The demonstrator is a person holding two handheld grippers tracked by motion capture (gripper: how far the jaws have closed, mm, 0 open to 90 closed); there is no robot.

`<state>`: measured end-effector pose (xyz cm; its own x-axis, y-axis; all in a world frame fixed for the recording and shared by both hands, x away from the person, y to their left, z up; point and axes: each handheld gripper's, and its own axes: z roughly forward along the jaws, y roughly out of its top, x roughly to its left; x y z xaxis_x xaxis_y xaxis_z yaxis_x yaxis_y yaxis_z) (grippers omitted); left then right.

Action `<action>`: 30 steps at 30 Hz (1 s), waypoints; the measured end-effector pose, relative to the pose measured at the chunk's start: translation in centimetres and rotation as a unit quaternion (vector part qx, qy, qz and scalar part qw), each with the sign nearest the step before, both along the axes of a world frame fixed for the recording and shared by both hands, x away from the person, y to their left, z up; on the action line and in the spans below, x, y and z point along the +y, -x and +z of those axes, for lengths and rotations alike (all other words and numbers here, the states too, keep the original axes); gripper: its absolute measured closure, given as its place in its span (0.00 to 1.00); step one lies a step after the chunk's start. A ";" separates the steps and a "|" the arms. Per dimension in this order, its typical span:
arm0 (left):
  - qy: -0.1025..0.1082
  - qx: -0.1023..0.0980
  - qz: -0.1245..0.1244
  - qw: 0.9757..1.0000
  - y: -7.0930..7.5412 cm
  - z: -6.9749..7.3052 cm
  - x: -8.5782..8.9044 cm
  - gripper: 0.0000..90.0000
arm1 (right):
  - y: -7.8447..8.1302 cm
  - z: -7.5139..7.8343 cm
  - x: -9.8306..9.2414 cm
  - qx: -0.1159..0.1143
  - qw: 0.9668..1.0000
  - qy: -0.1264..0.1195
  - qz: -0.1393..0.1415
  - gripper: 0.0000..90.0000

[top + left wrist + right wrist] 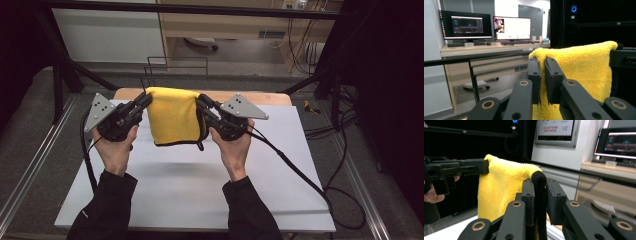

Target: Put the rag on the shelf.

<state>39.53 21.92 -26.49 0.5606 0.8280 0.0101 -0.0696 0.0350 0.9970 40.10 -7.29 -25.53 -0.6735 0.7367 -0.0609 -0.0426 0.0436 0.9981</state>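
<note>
White table (200,200) fills the lower frame; above it at centre hangs a yellow towel (174,117) — left gripper (141,102) and right gripper (205,105) each clamp a top corner, apparently to spread it.

One yellow towel (173,118), two tongs (144,101) (204,104), two monitors (465,25) (512,28).

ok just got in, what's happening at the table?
A person holds a yellow cloth up off the white table, stretched between two handheld grippers. The left gripper is clamped on one top corner and the right gripper on the other, at the cloth's black edging. The cloth hangs free below them, not touching the table.
</note>
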 end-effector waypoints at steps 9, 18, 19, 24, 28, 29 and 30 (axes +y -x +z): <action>0.020 -0.033 0.008 0.999 -0.6 2.1 -0.3 0.93 | -0.6 2.2 0.3 -0.037 0.999 -0.012 -0.012 0.87; 0.030 -0.059 0.021 0.998 -1.3 4.4 -0.3 0.93 | -1.5 4.5 0.7 -0.061 0.998 -0.024 -0.020 0.87; 0.031 -0.062 0.022 0.997 -1.4 4.7 -0.4 0.93 | -1.6 4.8 0.7 -0.063 0.998 -0.025 -0.020 0.87; 0.039 -0.080 0.024 0.996 -1.7 6.0 -0.4 0.93 | -1.9 6.2 0.9 -0.073 0.997 -0.032 -0.021 0.87; 0.050 -0.088 0.022 0.995 -2.1 7.3 -0.4 0.93 | -2.1 7.6 1.1 -0.084 0.995 -0.040 -0.020 0.87; 0.050 -0.090 0.024 0.994 -2.2 7.5 -0.4 0.93 | -2.1 8.0 1.1 -0.088 0.995 -0.042 -0.020 0.87; 0.051 -0.092 0.025 0.994 -2.3 7.9 -0.4 0.93 | -2.2 8.3 1.2 -0.089 0.995 -0.043 -0.020 0.87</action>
<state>41.79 21.49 -18.61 0.5159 0.8563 0.0240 -0.2553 0.1270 0.9585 42.27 -6.12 -17.26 -0.6273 0.7706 -0.1120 -0.2198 -0.0372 0.9748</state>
